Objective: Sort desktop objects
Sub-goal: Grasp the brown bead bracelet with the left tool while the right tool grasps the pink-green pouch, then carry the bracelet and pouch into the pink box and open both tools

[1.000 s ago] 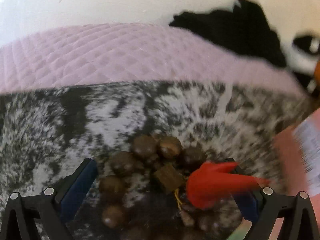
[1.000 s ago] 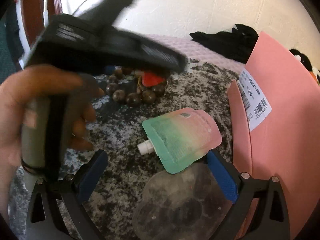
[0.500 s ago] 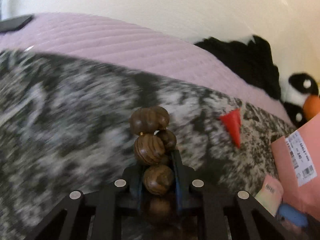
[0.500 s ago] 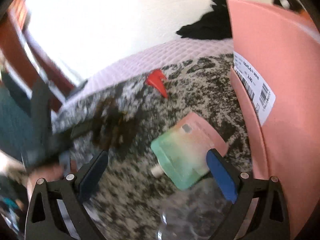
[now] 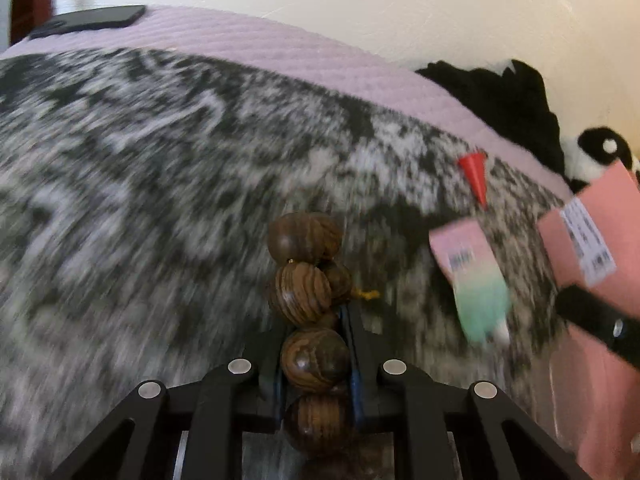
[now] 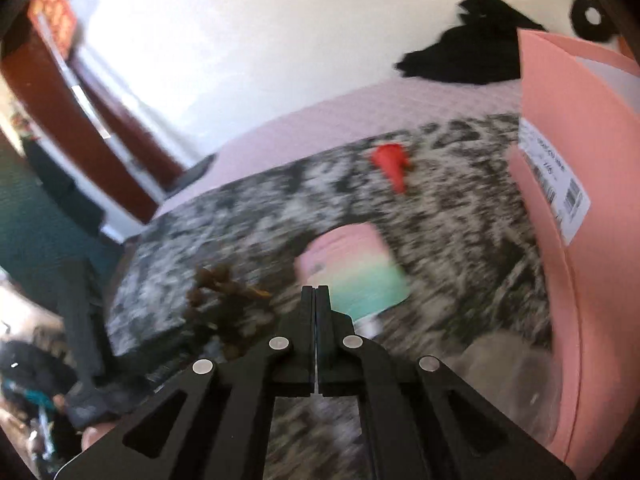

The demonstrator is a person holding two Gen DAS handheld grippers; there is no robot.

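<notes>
My left gripper (image 5: 316, 344) is shut on a string of brown wooden beads (image 5: 306, 276), held above the black-and-white speckled cover (image 5: 160, 168); the beads also show blurred in the right wrist view (image 6: 224, 300). My right gripper (image 6: 316, 296) is shut with its fingers together and nothing between them. Just beyond it lies a pink-and-green spout pouch (image 6: 352, 268), also in the left wrist view (image 5: 472, 276). A red cone (image 5: 474, 172) lies on the cover farther back (image 6: 392, 164).
A pink folder with a barcode label (image 6: 568, 184) stands at the right (image 5: 592, 240). A clear plastic piece (image 6: 508, 372) lies beside it. A pink quilt (image 5: 240, 36) with a dark phone (image 5: 92, 20), black cloth (image 5: 504, 96) and a panda toy (image 5: 600, 152) lie behind.
My left gripper closed on the beads and lifted them off the cover, leaving the red cone behind. My right gripper went from wide open to shut and swung left.
</notes>
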